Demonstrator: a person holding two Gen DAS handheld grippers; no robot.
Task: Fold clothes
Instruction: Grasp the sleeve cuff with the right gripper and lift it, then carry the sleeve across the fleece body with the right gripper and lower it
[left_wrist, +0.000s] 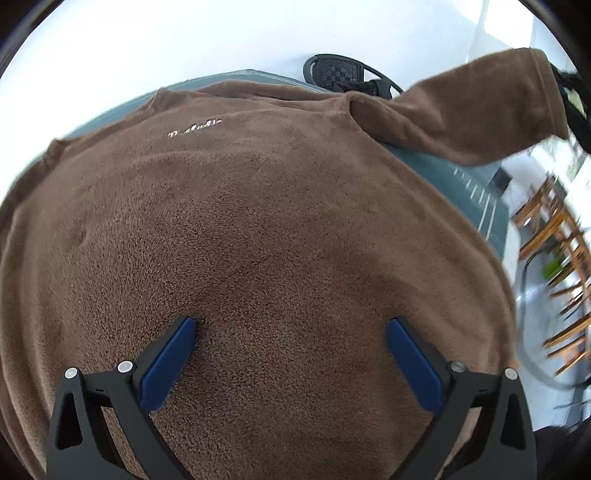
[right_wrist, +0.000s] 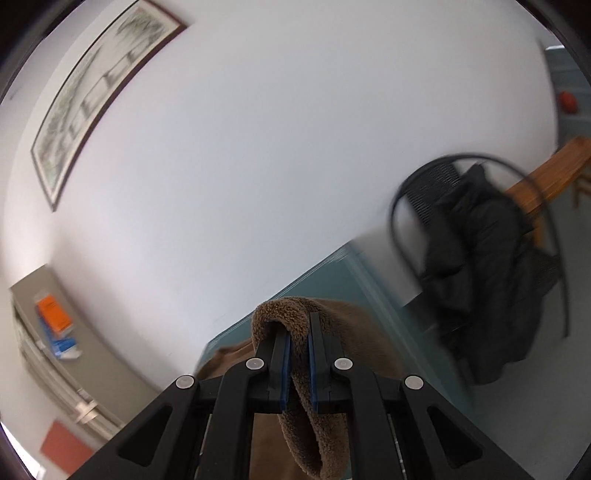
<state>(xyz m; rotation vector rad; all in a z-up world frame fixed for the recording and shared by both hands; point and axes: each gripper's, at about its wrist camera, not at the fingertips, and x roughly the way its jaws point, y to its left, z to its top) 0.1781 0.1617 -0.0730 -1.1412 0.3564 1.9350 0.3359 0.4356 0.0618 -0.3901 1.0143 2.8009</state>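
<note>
A brown fleece sweatshirt (left_wrist: 240, 221) with small pale lettering on the chest lies spread over a teal table (left_wrist: 469, 177). My left gripper (left_wrist: 291, 325) stands open just above the lower body of the garment, blue pads wide apart, nothing between them. One sleeve (left_wrist: 480, 107) is lifted off the table at the upper right, its cuff held up in the air. In the right wrist view my right gripper (right_wrist: 298, 332) is shut on that brown sleeve cuff (right_wrist: 280, 314), which folds over the fingertips and hangs down between the fingers. The view is rolled sideways.
A black mesh chair (left_wrist: 336, 74) with dark clothing (right_wrist: 487, 266) draped on it stands behind the table. White wall behind, with a framed picture (right_wrist: 99, 92). Wooden furniture (left_wrist: 554, 251) and a cable are on the floor at right. A grey cabinet (right_wrist: 55, 332) holds orange and blue items.
</note>
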